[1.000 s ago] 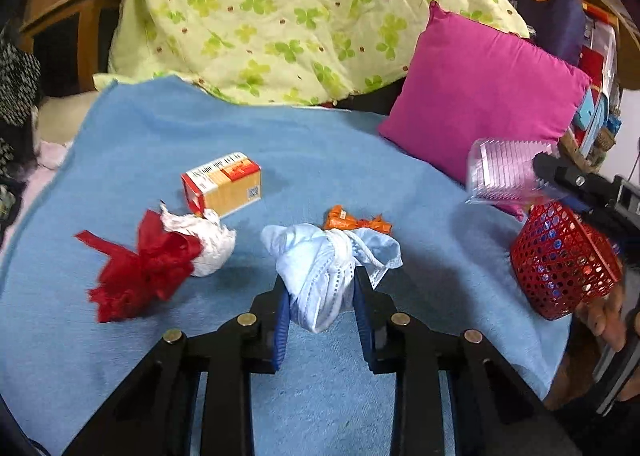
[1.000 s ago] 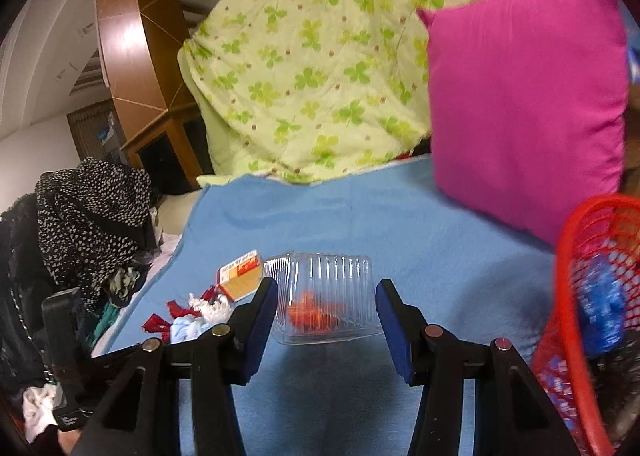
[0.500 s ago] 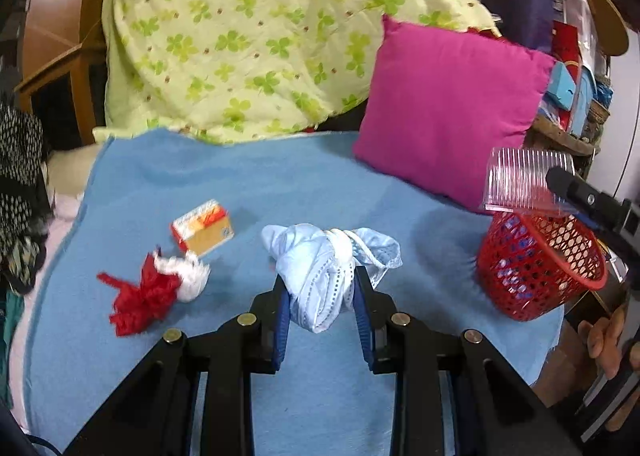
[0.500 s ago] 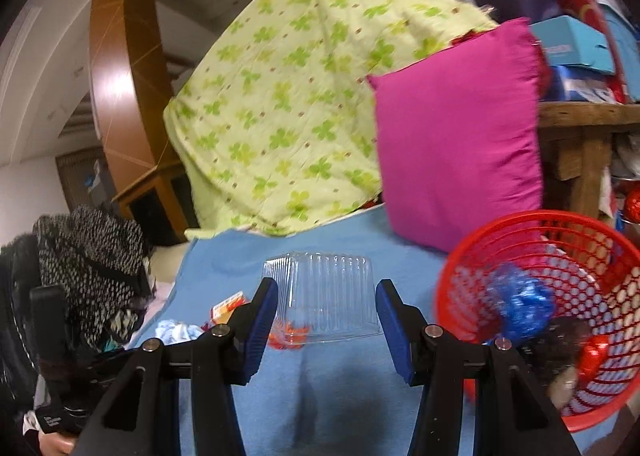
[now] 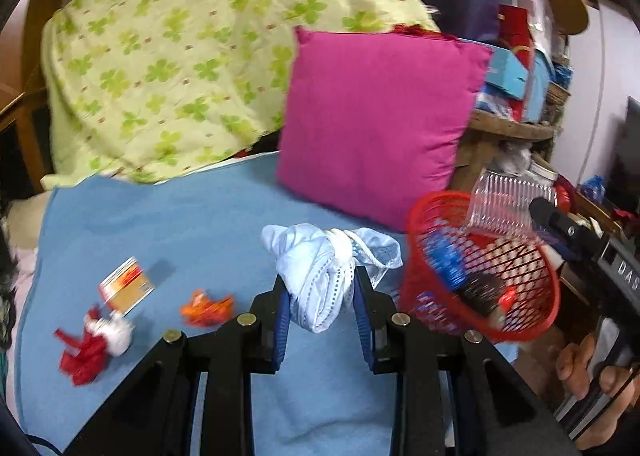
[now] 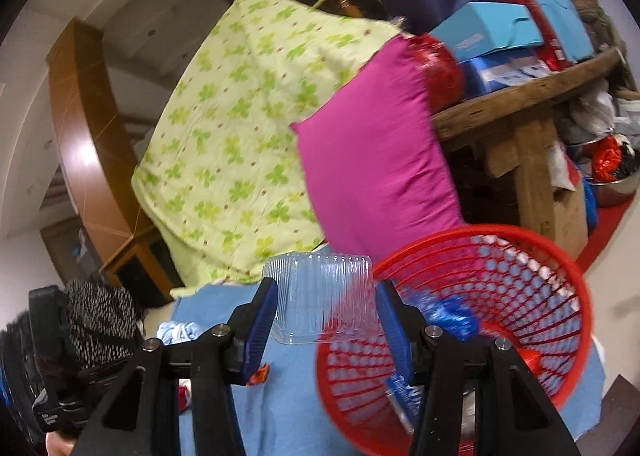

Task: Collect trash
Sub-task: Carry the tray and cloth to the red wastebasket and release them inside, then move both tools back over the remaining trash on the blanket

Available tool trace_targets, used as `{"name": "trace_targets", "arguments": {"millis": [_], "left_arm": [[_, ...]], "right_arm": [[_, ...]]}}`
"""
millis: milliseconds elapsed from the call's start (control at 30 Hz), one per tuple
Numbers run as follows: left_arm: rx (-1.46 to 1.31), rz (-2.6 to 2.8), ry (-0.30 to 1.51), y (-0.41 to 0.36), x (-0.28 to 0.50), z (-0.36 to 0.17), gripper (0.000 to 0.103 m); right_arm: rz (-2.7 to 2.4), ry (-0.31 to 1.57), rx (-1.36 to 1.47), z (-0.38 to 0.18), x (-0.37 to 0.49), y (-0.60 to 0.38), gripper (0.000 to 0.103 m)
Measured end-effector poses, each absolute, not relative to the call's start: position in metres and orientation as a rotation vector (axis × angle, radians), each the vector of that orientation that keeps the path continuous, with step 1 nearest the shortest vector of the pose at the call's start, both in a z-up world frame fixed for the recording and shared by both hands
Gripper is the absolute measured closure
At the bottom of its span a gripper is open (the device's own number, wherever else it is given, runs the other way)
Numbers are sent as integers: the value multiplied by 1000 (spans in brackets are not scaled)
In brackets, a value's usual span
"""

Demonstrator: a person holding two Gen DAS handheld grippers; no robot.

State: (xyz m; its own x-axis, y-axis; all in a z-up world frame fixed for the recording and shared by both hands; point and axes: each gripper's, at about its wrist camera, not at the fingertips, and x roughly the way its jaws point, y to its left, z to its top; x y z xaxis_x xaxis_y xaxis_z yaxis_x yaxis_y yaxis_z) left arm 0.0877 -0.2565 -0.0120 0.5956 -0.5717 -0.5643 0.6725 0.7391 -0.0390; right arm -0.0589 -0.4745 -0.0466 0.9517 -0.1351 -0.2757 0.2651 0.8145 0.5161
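My left gripper [image 5: 320, 288] is shut on a crumpled pale blue face mask [image 5: 320, 276] and holds it above the blue blanket [image 5: 160, 223], left of the red mesh basket [image 5: 480, 288]. My right gripper [image 6: 326, 312] is shut on a clear ribbed plastic container [image 6: 320, 300] and holds it over the left rim of the basket [image 6: 520, 296]; the container also shows in the left wrist view [image 5: 508, 207]. The basket holds blue and dark trash. An orange wrapper [image 5: 206, 308], a small orange carton [image 5: 126, 286] and a red-and-white wad [image 5: 94, 344] lie on the blanket.
A magenta pillow [image 5: 376, 115] leans behind the basket. A green clover quilt [image 5: 180, 55] is draped at the back. A cluttered wooden table [image 6: 520, 95] with boxes stands to the right. The basket sits at the blanket's right edge.
Both grippers have moved right toward the basket with their loads. The clear container has gone from above the blanket to over the basket's rim. The mask is lifted nearer the basket.
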Motion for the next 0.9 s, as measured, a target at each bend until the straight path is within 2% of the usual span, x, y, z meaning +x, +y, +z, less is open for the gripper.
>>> {"name": "trace_targets", "arguments": {"millis": [233, 467, 633, 667, 700, 767, 833, 900], "left_arm": [[231, -838, 556, -328, 80, 0, 72], [211, -905, 652, -369, 92, -23, 71], [157, -966, 715, -375, 100, -41, 62], [148, -985, 720, -376, 101, -42, 57], [143, -998, 716, -376, 100, -42, 48], [137, -1008, 688, -374, 99, -40, 38], [132, -1023, 665, -370, 98, -38, 37], [123, -1029, 657, -364, 100, -36, 36]], "right_arm": [[-272, 190, 670, -51, -80, -515, 49], [-305, 165, 780, -63, -91, -546, 49], [-315, 163, 832, -70, -92, -556, 48], [-317, 163, 838, -71, -92, -556, 47], [-313, 165, 845, -72, -91, -557, 47], [-309, 169, 855, -73, -88, -556, 46], [-301, 179, 857, -73, -85, -555, 46], [-299, 183, 862, -74, -82, -553, 39]]}}
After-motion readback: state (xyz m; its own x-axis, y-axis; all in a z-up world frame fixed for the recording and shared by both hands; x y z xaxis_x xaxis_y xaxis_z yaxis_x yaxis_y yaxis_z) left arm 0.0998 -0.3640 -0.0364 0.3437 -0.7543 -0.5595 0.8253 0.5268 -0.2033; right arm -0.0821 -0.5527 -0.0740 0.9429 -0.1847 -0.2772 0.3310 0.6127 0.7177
